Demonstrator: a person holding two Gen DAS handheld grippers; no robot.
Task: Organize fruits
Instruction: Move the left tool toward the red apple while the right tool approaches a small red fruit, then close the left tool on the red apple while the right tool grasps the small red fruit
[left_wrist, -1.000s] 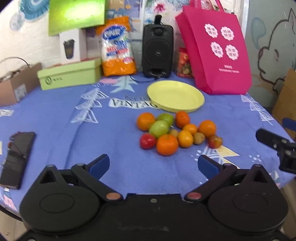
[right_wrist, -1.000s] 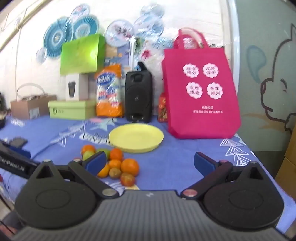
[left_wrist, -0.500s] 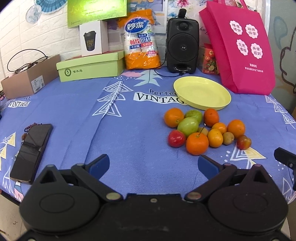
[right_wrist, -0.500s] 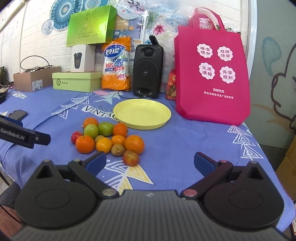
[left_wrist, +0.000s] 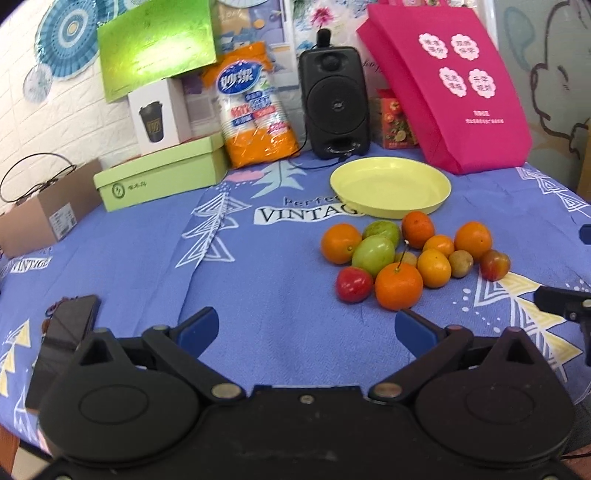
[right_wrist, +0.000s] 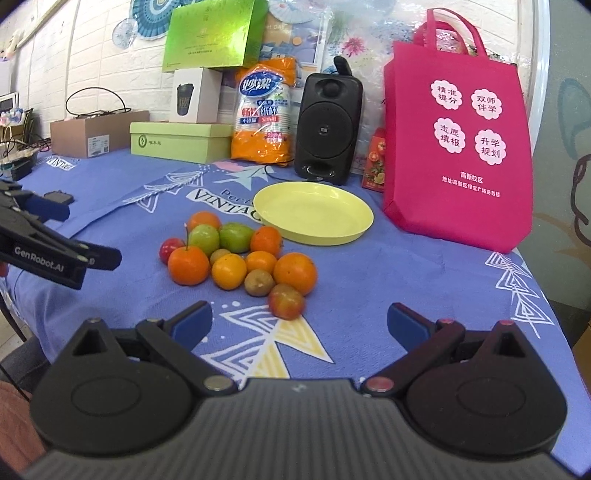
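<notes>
1. Blue-tipped left gripper, seen from the left wrist: jaws wide apart, holding nothing, poised above the near edge of the table.
2. Loose on the cloth toward the right edge: a fruit pile, pieces touching one another, just in front of the bare yellow plate.
3. Nearest the left claw: a stemmed orange, with a small red fruit touching its left side.
4. At the far edge, behind the plate: a black speaker and a pink bag. By the near left edge: a phone.
5. Right gripper, seen from the right wrist: fingers likewise spread and empty, low over the near edge.
6. Closest to it: a red-yellow fruit at the front of the pile, touching a large orange and near a small brown fruit.
7. Plate still without fruit, so sorting likely not begun.
8. Probably light, round and smooth, prone to rolling; green ones perhaps softer. Best pinched gently across the widest middle, outer pieces first, to avoid nudging neighbours.
</notes>
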